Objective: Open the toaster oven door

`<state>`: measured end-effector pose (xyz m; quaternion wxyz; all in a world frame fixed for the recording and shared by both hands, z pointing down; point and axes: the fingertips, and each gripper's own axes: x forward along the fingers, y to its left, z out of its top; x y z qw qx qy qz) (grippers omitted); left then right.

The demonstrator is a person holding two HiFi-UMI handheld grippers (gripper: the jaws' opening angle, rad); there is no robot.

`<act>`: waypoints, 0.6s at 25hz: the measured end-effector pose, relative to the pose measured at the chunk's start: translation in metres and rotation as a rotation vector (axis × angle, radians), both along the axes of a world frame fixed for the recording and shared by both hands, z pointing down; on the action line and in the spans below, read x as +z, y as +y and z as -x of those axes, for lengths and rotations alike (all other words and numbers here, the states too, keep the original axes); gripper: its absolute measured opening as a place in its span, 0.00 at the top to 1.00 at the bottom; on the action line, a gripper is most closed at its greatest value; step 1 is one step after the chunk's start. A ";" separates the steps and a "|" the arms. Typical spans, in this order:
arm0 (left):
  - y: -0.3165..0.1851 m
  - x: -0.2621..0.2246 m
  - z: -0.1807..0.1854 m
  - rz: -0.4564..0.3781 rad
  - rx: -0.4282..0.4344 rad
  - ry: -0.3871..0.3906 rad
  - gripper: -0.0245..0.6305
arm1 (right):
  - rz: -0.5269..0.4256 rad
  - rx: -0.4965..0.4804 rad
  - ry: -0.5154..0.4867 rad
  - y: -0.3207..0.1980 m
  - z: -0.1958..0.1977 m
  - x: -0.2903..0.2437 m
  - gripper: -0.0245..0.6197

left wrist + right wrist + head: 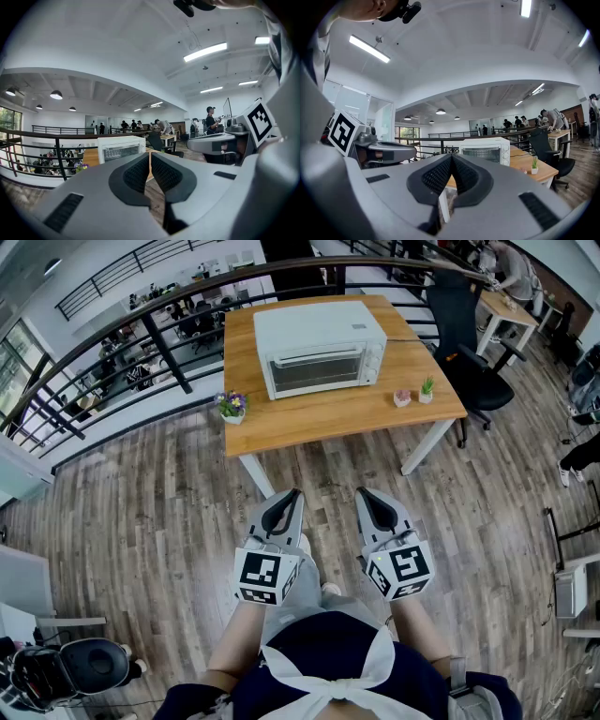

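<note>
**Jaws closed on both grippers, toaster oven out of reach**

Both pairs of jaws are pressed fully together with nothing between them. Your left gripper (293, 495) and right gripper (362, 493) sit side by side over the wooden floor (141, 512), close to your body, and both point toward the far bench (356, 413). Neither one touches anything.

The toaster oven (319, 348) stands on that bench, well apart from your grippers, toward the far edge and a little left of the bench's middle. Its glass door (316, 373) faces you and is shut flat against the front. The knobs run down the oven's right side.

A flower pot (232, 407) sits at the bench's near left corner, and two small potted plants (414, 394) stand near its right edge. A black office chair (469, 352) is just right of the bench, and a dark railing (112, 334) curves behind it.
</note>
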<state>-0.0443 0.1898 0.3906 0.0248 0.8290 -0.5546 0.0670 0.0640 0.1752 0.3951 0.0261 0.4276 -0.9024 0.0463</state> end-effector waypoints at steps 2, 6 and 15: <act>-0.001 -0.001 -0.001 -0.003 -0.003 -0.004 0.92 | 0.002 0.003 0.002 -0.001 -0.002 0.001 0.96; -0.009 -0.002 0.002 -0.010 -0.006 -0.014 0.92 | -0.014 0.008 0.011 -0.010 -0.002 0.000 0.95; -0.066 -0.008 0.021 -0.020 -0.011 -0.015 0.92 | -0.040 0.006 0.035 -0.067 0.012 -0.011 0.95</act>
